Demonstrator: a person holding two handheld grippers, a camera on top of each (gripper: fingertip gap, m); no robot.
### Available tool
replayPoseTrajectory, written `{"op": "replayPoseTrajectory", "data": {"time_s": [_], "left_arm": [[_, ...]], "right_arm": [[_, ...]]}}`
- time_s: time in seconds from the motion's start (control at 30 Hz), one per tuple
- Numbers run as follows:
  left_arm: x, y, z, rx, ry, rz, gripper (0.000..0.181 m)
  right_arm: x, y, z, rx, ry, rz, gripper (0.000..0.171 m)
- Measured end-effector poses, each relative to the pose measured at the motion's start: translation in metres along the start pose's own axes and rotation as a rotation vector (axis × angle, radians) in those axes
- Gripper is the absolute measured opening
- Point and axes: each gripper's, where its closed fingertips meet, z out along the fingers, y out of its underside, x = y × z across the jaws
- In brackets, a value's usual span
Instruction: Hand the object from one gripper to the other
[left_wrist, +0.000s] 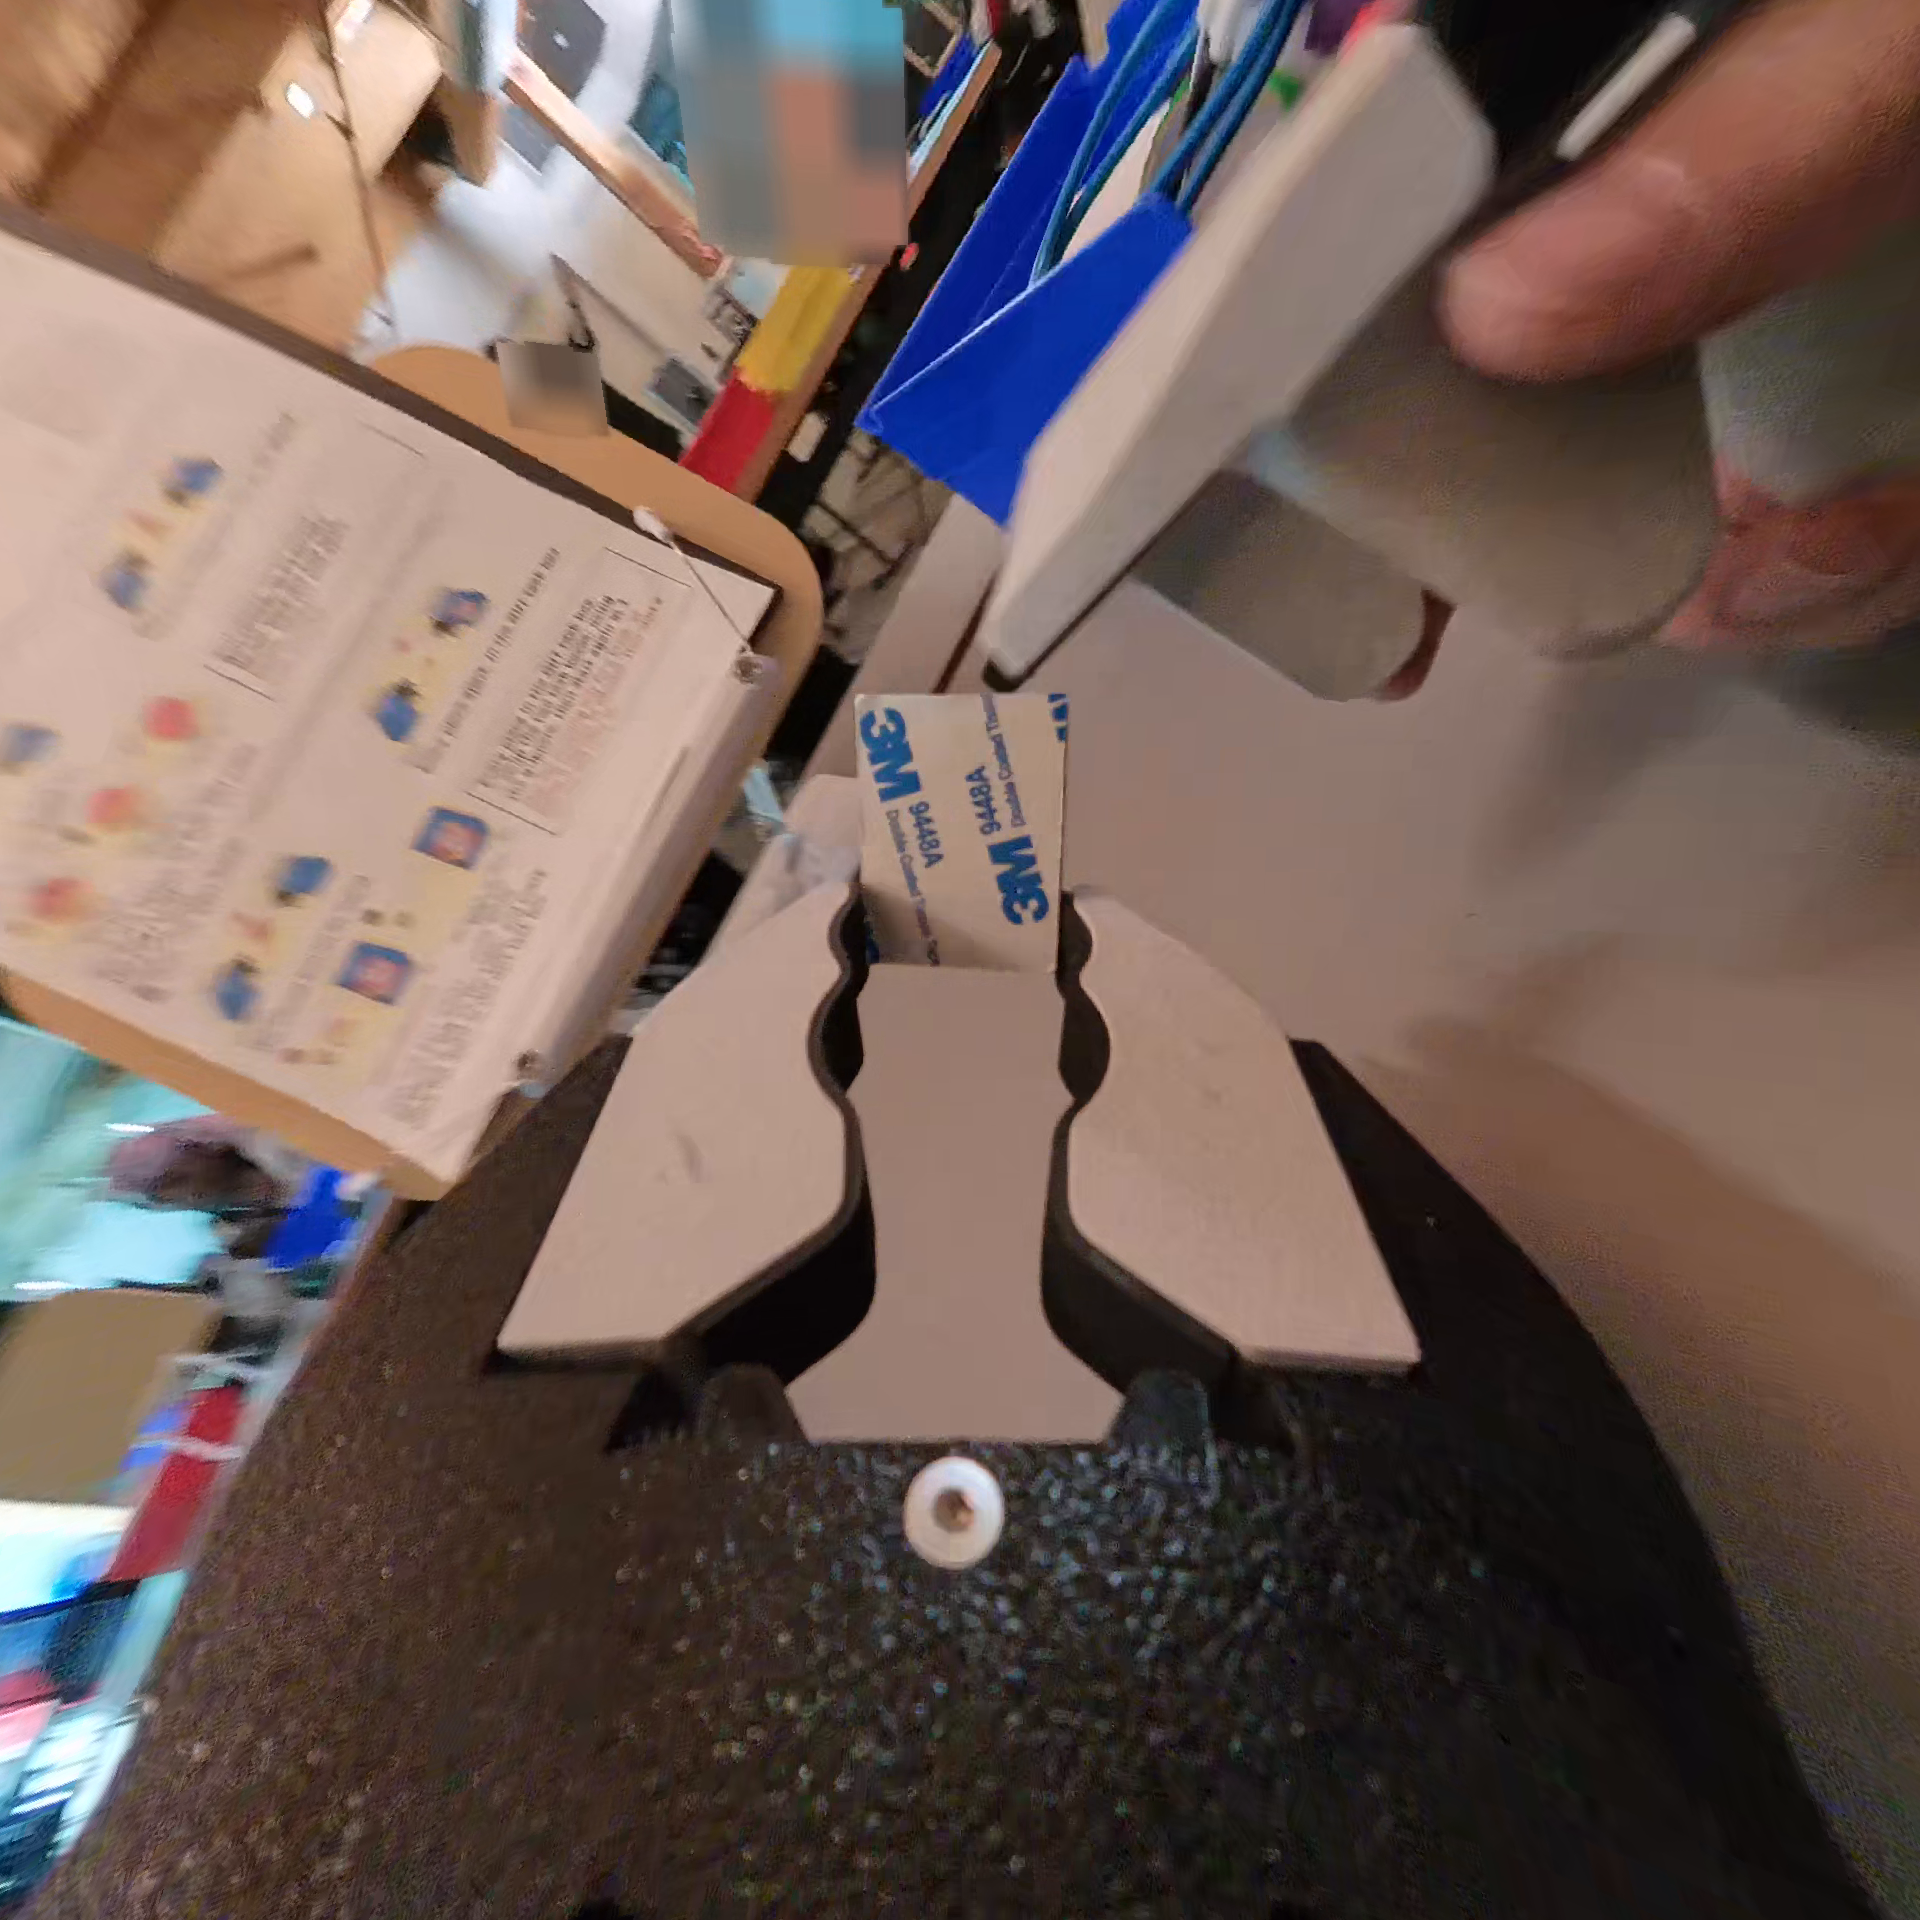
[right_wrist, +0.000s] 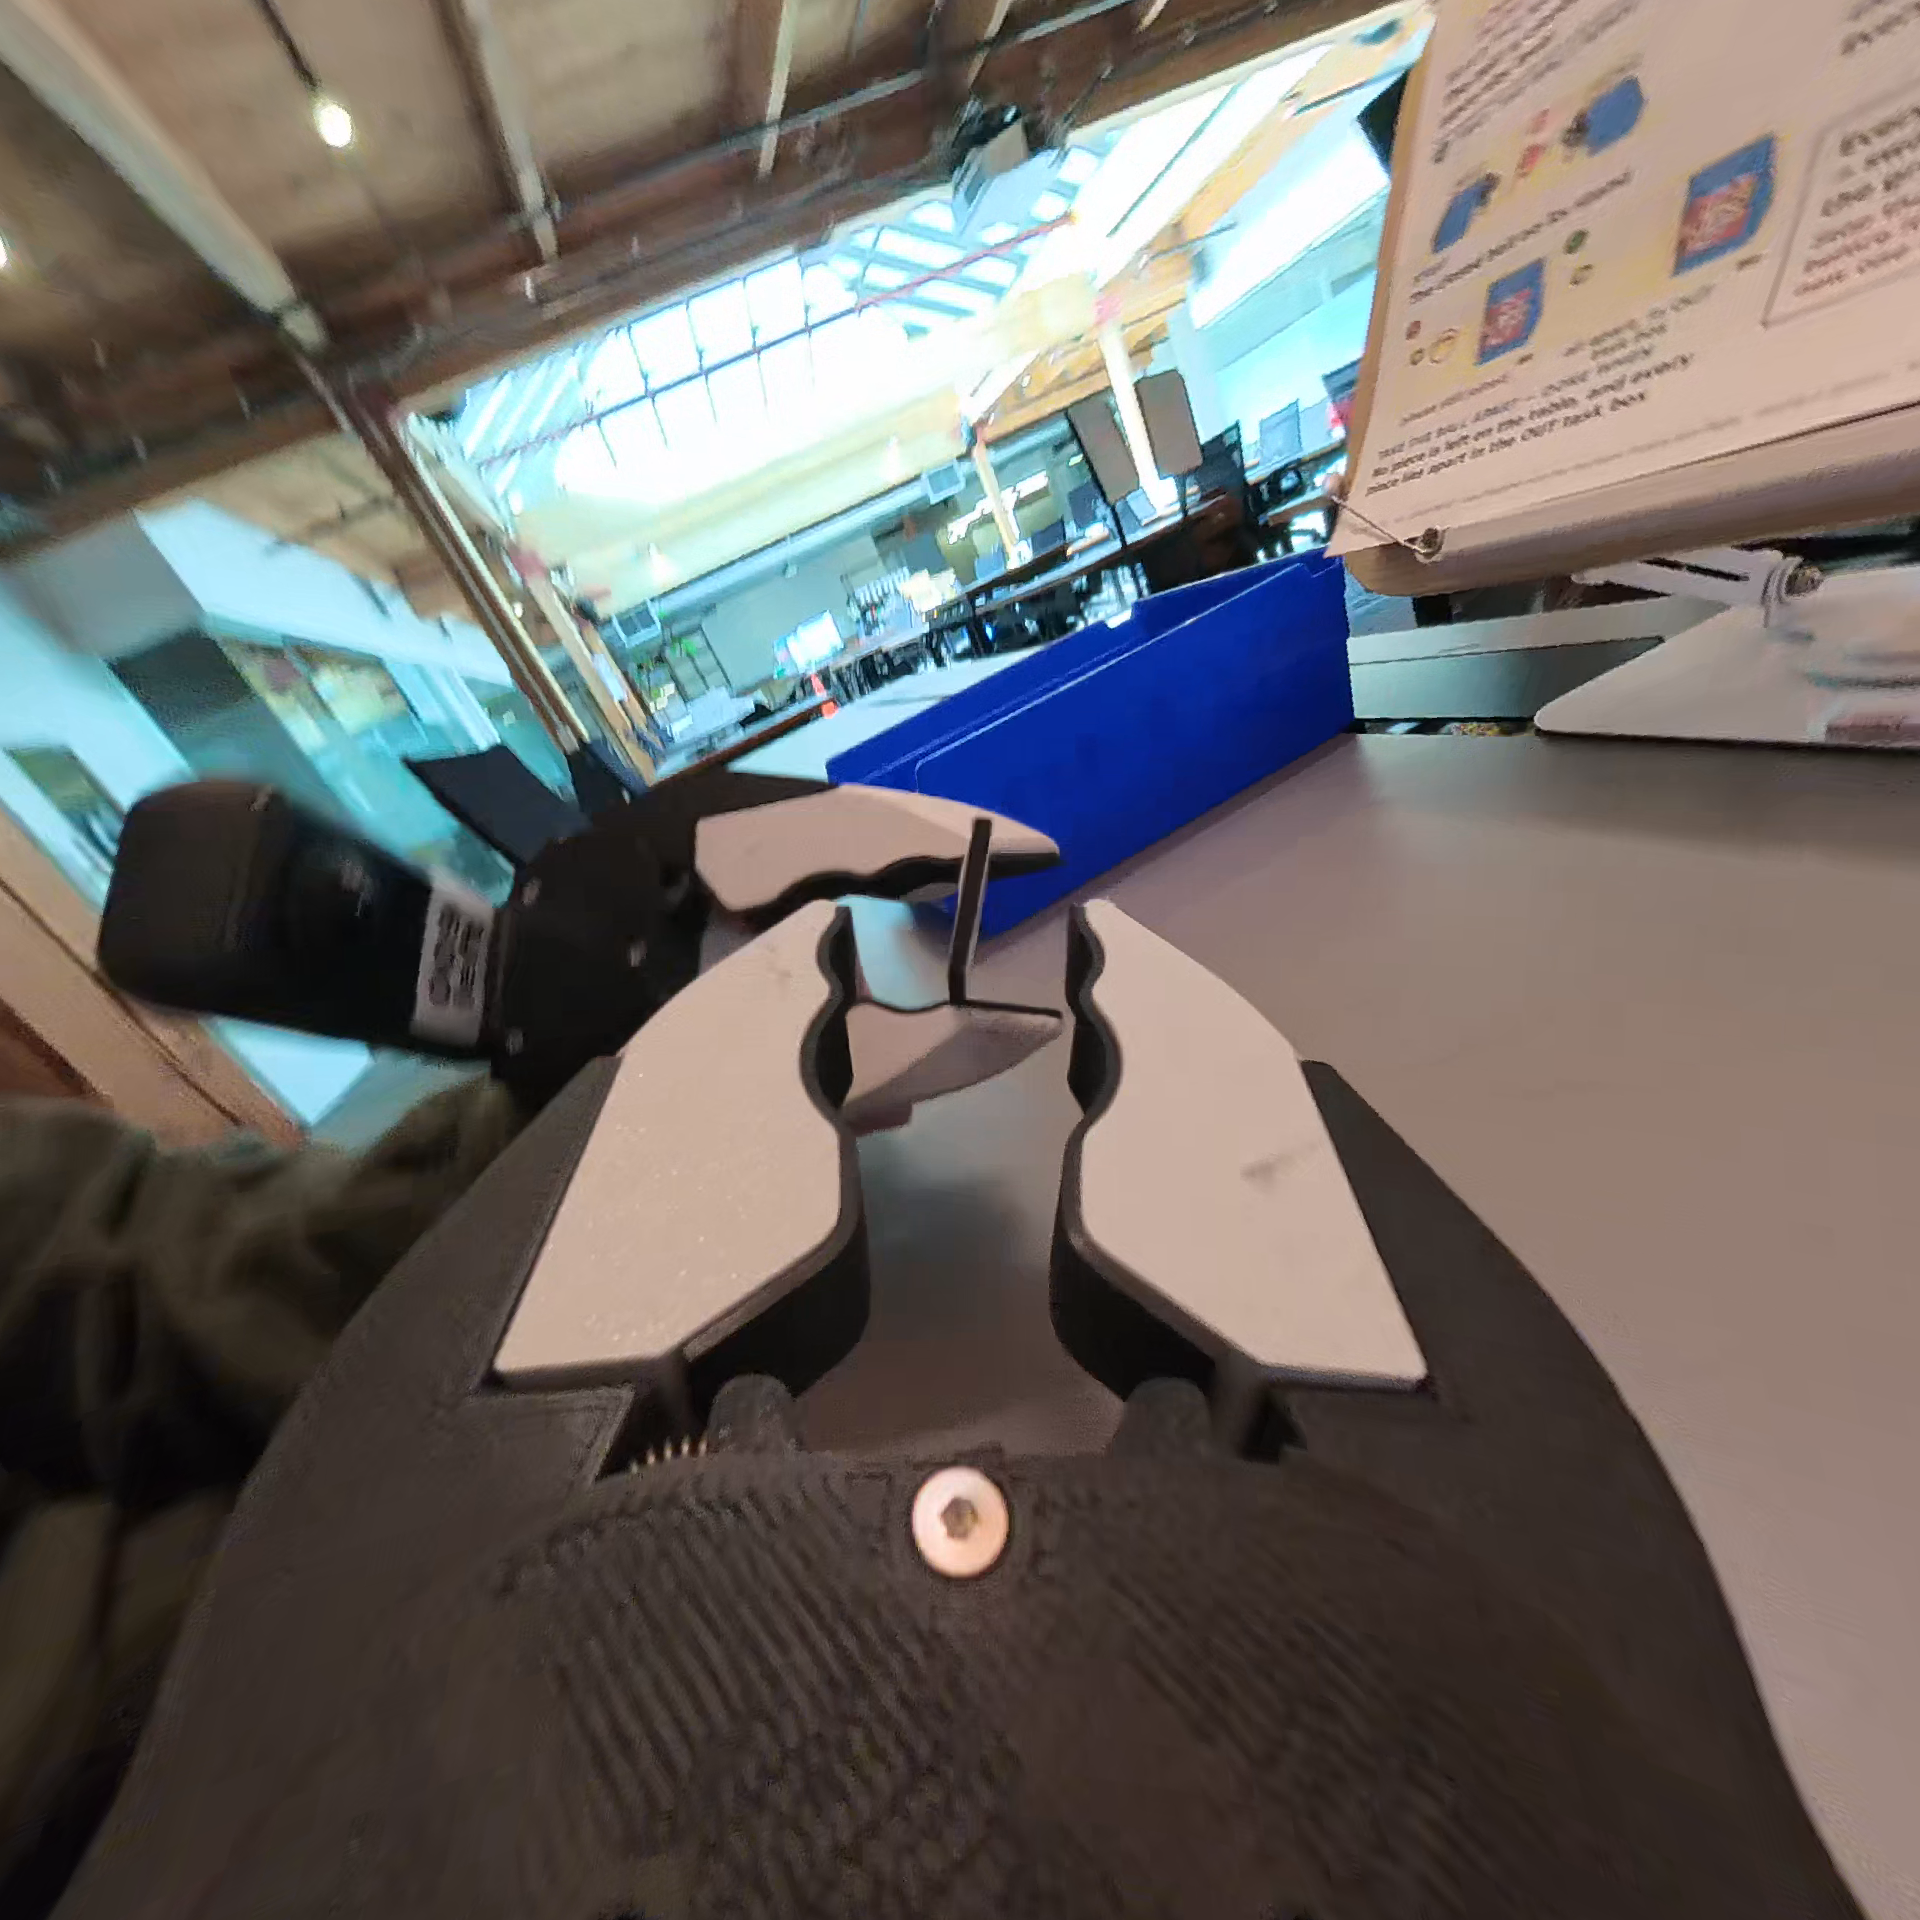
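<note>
Jaws of the left gripper (left_wrist: 961, 935) are clamped on a thin flat pad (left_wrist: 961, 821). Its two side edges sit between the fingertips, and it stands up past them with a white liner face printed in blue turned to the camera. In the right wrist view the same pad (right_wrist: 969, 894) appears edge-on as a dark upright sliver pinched between the upper and lower fingers of the left gripper (right_wrist: 1013, 935), which reaches in from the left.

The right gripper (right_wrist: 961, 920) has its jaws spread apart. The pad stands just beyond its tips, and the left gripper's lower finger lies across the gap between them; neither right finger touches the pad.

Farther out, a grey table (right_wrist: 1507, 987) runs beneath both tools, with a blue bin (right_wrist: 1122, 748) at its far edge. A printed sheet on a board (left_wrist: 312, 727) stands to the side. At the upper right of the left wrist view, a hand (left_wrist: 1662, 208) grips a smeared grey slab (left_wrist: 1247, 364), possibly part of the other tool.
</note>
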Motion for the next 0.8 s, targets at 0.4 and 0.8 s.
{"op": "replayPoseTrajectory", "data": {"time_s": [0.4, 0.8], "left_arm": [[0.025, -0.019, -0.003, 0.126, 0.211, -0.129, 0.041], [0.074, -0.050, -0.087, 0.285, 1.327, -0.857, 0.059]], "right_arm": [[-0.009, 0.007, -0.007, -0.130, -0.051, -0.331, 0.003], [-0.080, 0.038, -0.039, -0.267, -0.544, -0.621, 0.003]]}}
